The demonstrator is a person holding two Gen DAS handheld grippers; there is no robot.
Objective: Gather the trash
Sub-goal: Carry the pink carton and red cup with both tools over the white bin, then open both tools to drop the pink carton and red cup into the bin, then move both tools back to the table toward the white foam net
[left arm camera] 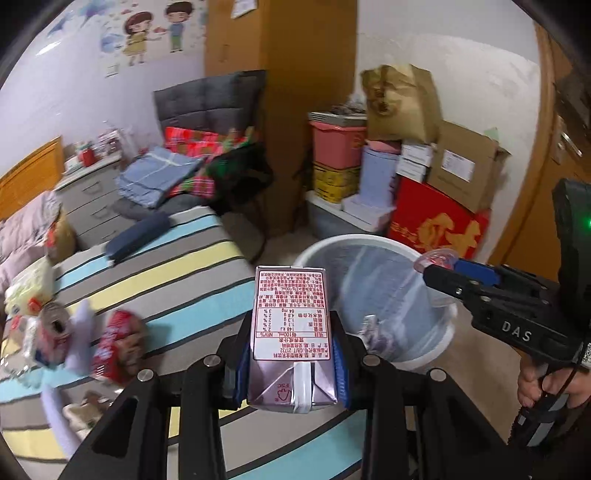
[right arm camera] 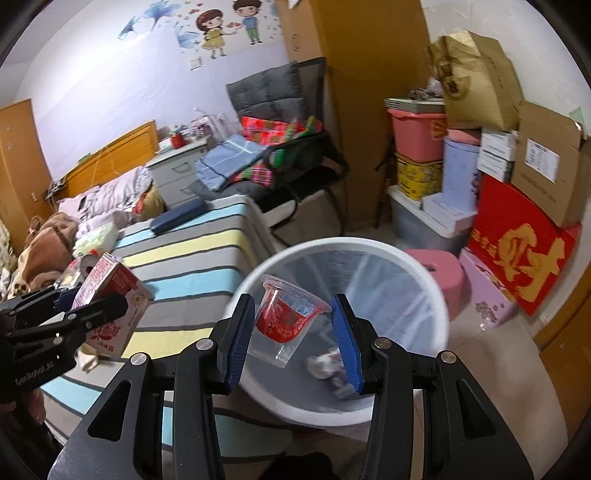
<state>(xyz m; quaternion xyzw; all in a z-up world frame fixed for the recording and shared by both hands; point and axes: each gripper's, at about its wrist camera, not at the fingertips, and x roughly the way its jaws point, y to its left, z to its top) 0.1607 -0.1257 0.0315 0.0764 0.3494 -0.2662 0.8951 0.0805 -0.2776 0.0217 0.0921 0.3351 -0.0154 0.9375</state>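
Carton (left arm camera: 291, 332) clamped in left gripper (left arm camera: 291, 363) — cup (right arm camera: 286, 319) between right gripper's (right arm camera: 291, 339) pads.

Clearly a lived-in home bedroom: striped bed (right arm camera: 192, 258) with wooden headboard (right arm camera: 110, 155), cartoon wall stickers (right arm camera: 229, 26), grey drawer unit (right arm camera: 177, 177), folded clothes piled on a cushioned chair (right arm camera: 273, 110), and stacked storage boxes (right arm camera: 417, 147) crowding one corner.

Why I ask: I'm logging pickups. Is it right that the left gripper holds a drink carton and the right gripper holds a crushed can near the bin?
Not quite. The left gripper does hold the carton, but the right gripper holds a plastic cup, not a can, near the bin, as the right wrist view shows.
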